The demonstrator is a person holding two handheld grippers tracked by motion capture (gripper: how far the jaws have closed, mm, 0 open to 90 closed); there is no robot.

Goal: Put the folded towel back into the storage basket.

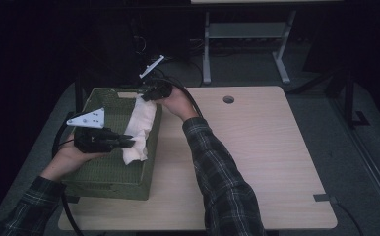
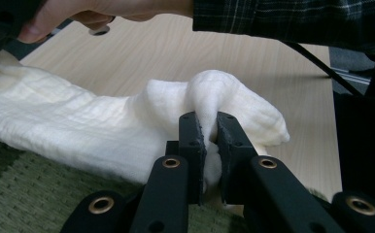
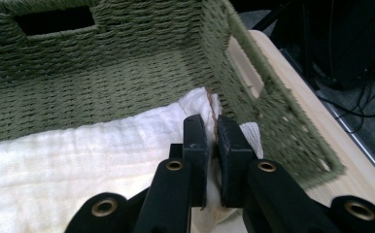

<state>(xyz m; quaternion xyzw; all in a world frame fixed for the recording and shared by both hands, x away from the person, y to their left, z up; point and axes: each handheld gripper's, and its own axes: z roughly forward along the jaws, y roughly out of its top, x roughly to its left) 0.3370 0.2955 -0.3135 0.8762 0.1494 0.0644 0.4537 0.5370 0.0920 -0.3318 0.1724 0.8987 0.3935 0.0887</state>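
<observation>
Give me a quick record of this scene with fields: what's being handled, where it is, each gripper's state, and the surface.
item: white cloth
container: green woven basket, with handle cutouts
cloth position: draped over the basket's right rim, partly inside
left gripper: shut on a bunched fold at the cloth's near end
right gripper: shut on the cloth's far edge, by a brown seam
surface: light wooden table with a round hole near the back

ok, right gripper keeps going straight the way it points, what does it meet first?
Probably the green woven basket's wall, past the white cloth that the right gripper is clamped on; depth is uncertain.
</observation>
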